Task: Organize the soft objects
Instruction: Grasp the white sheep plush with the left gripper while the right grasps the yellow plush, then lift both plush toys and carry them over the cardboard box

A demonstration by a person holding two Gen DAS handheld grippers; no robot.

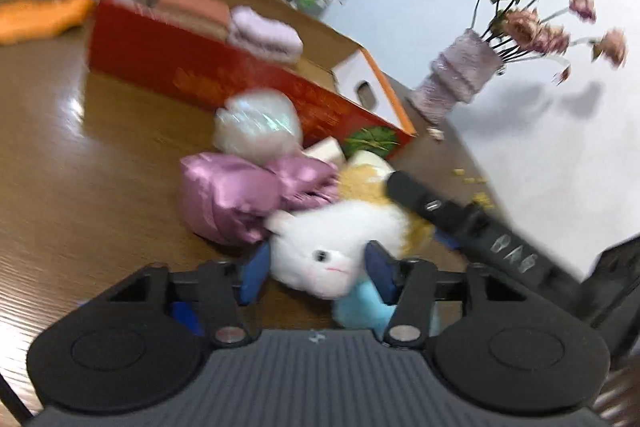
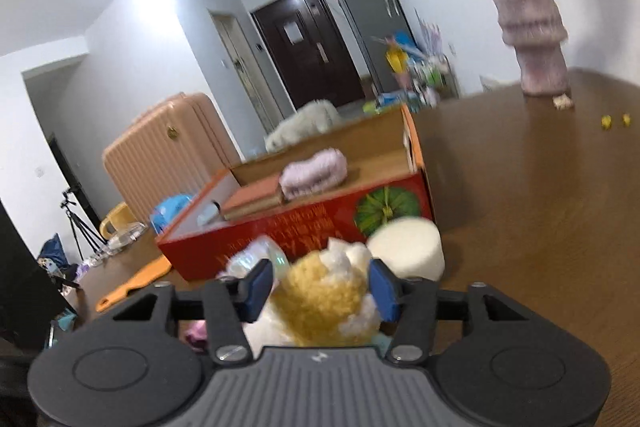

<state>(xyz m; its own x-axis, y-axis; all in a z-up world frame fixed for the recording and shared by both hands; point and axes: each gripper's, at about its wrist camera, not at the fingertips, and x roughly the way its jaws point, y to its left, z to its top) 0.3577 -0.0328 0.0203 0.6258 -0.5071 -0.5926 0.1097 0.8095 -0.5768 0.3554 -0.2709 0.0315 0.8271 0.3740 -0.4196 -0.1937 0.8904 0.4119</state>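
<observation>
box [image 1: 224, 75]: two folded cloths in | left tool [image 1: 316, 267] and right tool [image 2: 320, 287] both clamped on plush toy [image 1: 332, 251] | pink pouch [image 1: 236, 199], wrapped bundle [image 1: 256, 123] still out

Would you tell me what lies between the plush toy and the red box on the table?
In the left wrist view, a shiny pink pouch and a clear-wrapped white bundle lie between the plush toy and the red box.
</observation>
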